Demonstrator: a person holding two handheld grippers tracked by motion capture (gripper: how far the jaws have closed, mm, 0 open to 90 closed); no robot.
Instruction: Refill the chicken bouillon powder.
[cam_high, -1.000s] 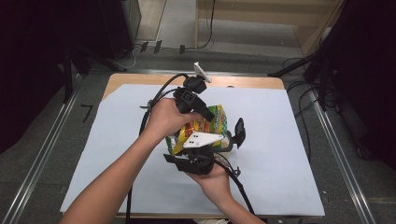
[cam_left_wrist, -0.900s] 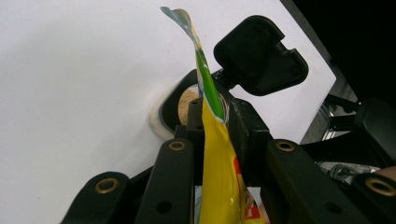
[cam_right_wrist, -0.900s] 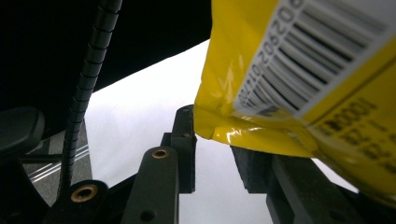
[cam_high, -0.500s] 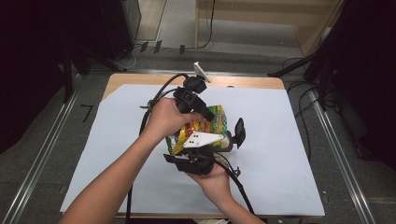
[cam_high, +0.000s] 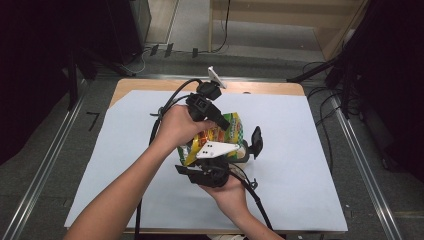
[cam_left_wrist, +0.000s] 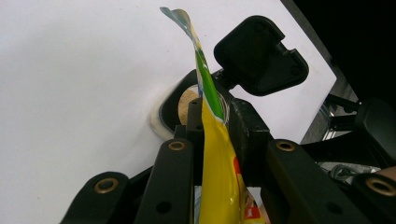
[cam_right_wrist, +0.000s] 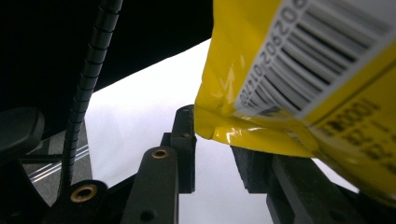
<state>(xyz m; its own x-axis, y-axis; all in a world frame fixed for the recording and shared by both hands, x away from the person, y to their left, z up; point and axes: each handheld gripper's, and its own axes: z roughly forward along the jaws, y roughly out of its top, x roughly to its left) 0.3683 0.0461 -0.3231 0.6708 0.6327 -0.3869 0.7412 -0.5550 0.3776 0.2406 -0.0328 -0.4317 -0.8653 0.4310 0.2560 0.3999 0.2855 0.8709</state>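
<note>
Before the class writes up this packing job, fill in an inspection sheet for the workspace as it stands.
Surface: wooden table covered by a white sheet.
Job's things: yellow bag held up over a tub whose black lid is flipped open; something brown lies inside.
Clutter: nothing seen.
Grippers: left gripper clamps the bag's edge; right gripper has the bag's barcode corner between its jaws, but whether it is gripping is unclear.
Cables: a black cable trails from the left gripper, and another from the right.
Surroundings: metal rails beside the table, loose floor leads beyond it.
</note>
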